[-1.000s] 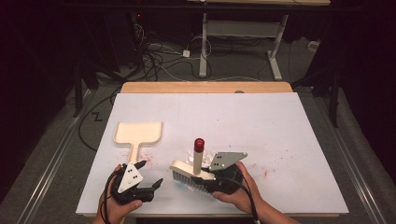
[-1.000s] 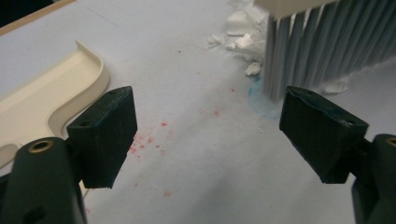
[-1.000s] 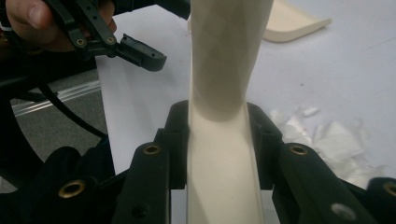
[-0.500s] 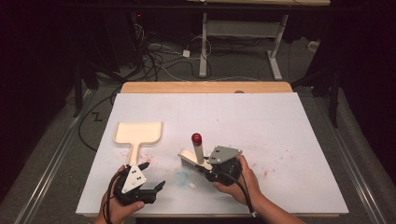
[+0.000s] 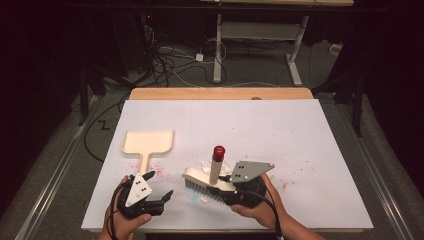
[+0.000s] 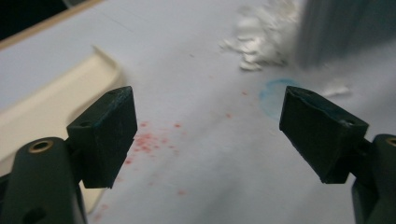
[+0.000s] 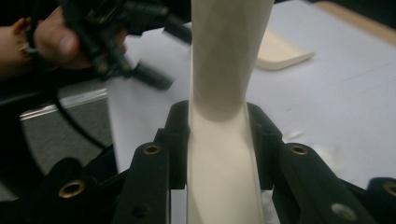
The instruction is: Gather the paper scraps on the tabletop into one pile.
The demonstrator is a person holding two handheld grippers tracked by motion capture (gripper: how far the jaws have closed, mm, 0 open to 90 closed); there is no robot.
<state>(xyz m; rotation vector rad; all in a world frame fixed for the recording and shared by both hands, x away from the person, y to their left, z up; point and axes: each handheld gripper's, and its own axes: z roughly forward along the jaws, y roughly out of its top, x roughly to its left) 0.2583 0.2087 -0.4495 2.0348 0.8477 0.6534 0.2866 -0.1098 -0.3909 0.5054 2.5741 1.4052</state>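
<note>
A cream hand brush with a red-tipped handle sits low over the white sheet, bristles down. My right gripper is shut on the brush body, both jaws pressed against its cream sides. White paper scraps lie in a small heap beside the blurred bristles. A cream dustpan lies flat to the left, its handle pointing toward me. My left gripper hovers open near the end of that handle, nothing between its jaws; the dustpan's edge shows past its left jaw.
The white sheet covers a wooden table, with red specks and a faint blue ring on it. Cables and a desk frame stand on the floor beyond the far edge.
The brush has swept left and come back down flat after tilting up half a second ago. The left gripper has shifted only slightly.
</note>
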